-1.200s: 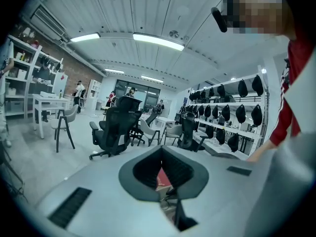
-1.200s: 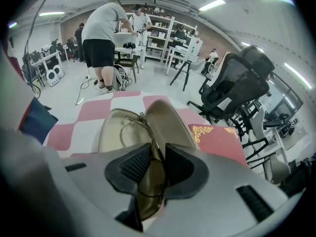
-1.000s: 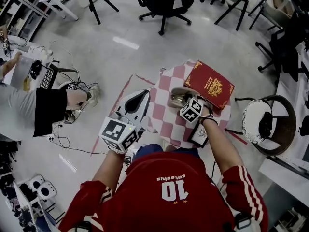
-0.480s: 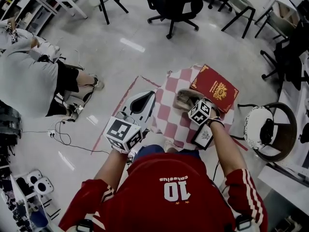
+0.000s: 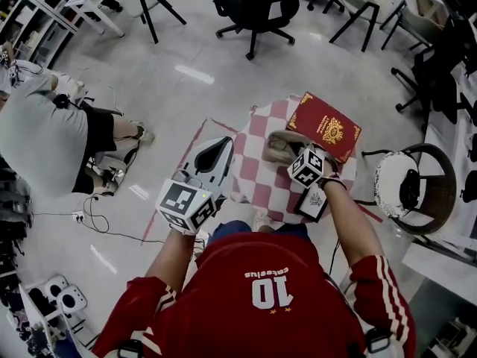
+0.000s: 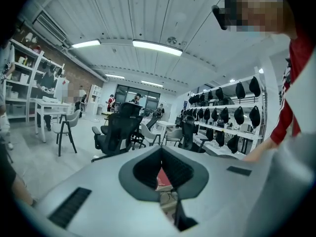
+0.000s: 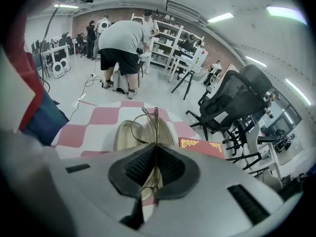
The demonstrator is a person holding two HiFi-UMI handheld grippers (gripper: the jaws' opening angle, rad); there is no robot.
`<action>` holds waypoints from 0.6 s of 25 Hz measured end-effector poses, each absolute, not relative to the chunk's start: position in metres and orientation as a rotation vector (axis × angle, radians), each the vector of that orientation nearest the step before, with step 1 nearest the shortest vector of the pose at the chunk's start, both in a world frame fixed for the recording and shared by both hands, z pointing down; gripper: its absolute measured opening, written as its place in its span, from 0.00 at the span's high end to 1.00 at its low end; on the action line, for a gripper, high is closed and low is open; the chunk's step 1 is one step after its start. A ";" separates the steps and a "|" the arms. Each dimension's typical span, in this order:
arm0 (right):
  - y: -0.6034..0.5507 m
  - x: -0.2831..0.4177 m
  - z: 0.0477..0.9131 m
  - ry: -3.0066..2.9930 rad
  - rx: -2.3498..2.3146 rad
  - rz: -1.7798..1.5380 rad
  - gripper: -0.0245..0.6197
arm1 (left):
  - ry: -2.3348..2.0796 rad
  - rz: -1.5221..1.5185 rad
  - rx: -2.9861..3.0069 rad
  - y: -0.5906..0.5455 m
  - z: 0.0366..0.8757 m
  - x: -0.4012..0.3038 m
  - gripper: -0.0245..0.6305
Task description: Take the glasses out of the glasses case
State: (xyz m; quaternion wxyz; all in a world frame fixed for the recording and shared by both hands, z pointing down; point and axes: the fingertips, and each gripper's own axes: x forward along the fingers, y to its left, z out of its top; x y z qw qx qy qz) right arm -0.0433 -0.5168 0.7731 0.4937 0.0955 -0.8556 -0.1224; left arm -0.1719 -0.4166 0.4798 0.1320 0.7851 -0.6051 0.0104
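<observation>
Glasses (image 7: 155, 122) clamped edge-on in right gripper (image 7: 155, 154), long axis pointing away, just above open case (image 7: 123, 136) on checked table (image 7: 106, 115). Red book (image 7: 202, 146) lies right. Left gripper (image 6: 160, 168) is closed and empty, beyond the table's left edge.

The red shirt (image 5: 262, 298) bears the number 10.

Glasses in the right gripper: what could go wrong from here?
1. The right gripper pinches the thin gold wire-framed glasses edge-on by a slim part of the frame; they could bend or slip out.
2. The open beige glasses case lies unheld on the pink checked cloth, the left gripper off to the side; a snagged temple might drag it.
</observation>
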 end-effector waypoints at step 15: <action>-0.487 -0.029 0.707 -2.140 0.474 -0.174 0.92 | -1.691 0.004 2.369 -0.385 0.446 -0.178 0.95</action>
